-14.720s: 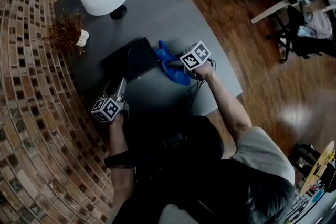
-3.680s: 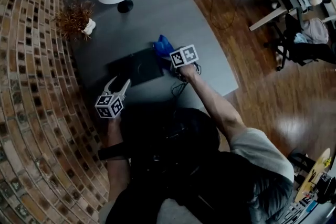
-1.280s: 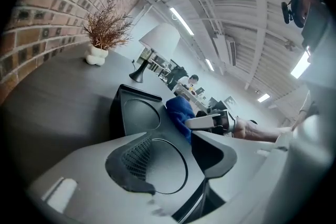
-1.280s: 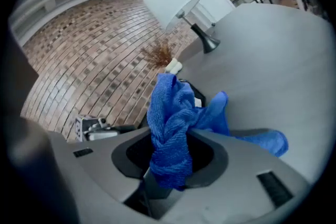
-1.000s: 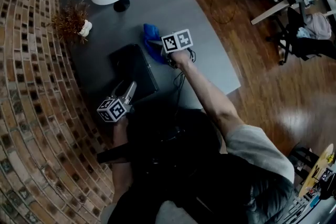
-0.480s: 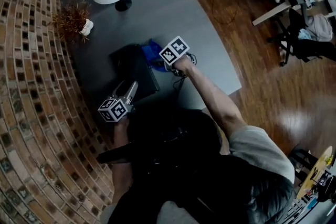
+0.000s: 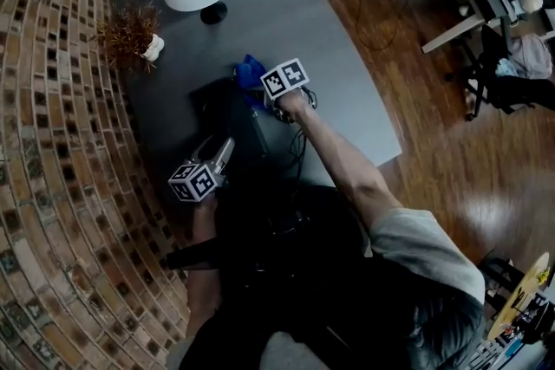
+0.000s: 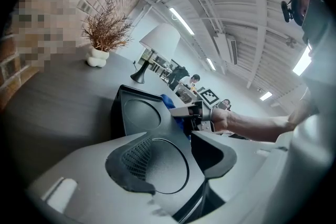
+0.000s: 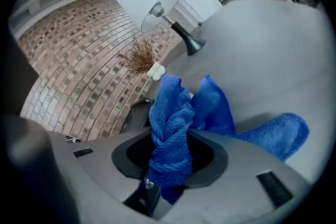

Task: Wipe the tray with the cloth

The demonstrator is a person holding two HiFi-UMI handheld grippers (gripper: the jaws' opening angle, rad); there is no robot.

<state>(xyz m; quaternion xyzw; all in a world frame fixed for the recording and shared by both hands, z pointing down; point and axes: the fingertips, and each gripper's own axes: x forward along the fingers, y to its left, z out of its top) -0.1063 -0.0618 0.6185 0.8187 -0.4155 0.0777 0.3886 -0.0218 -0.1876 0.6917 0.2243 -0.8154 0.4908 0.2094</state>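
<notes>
- Tray (image 7: 224, 119): lying on the table (image 7: 295, 22). My left gripper (image 7: 227, 148) is clamping its near edge, as far as I can read it.
- Cloth (image 7: 250, 72): hanging bunched at the tray's far right edge. My right gripper (image 7: 258, 87) is pinching one twisted fold between nearly closed jaws.
- Risks: I am judging that the fold could pull free under wiping drag. The loose tail may be sweeping table, not tray. A shallow left hold could let the tray skid.
- Unclear: the cube is hiding any cloth-to-tray contact, and the tray's dark edges are merging with the table.
</notes>
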